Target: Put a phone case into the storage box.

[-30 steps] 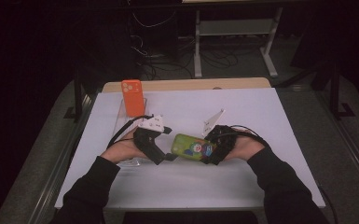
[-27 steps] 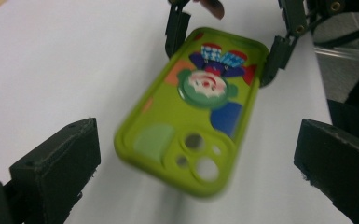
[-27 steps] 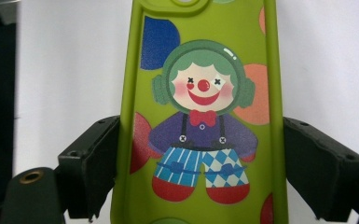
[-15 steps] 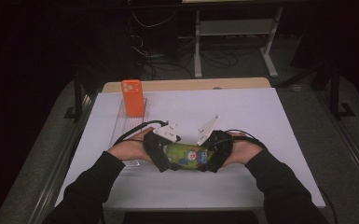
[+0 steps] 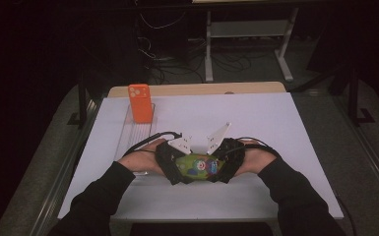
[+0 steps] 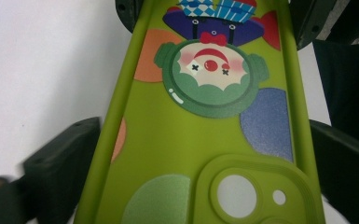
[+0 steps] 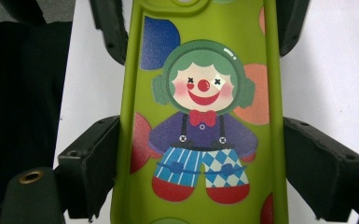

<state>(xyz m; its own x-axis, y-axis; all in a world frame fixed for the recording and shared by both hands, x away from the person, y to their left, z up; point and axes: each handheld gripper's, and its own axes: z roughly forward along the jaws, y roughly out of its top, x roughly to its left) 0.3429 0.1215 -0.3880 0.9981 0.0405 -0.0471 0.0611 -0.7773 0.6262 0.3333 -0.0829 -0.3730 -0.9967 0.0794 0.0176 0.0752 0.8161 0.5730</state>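
Steadiness matters now: you hold the green case [image 5: 197,166] between both grippers, low over the near middle of the table [image 5: 275,128], each clamping one end across its width. Keep the left gripper [image 5: 170,164] pinched on the camera-hole end and the right gripper [image 5: 226,164] pinched on the other end with even pressure, so the soft rim does not bow or slip. Keep it level before you carry it anywhere. From above you see an orange phone [image 5: 141,103] standing at the far left, well apart. The gripper views instead show the clown print [image 7: 200,121] and the lens cutout [image 6: 235,192] close up.
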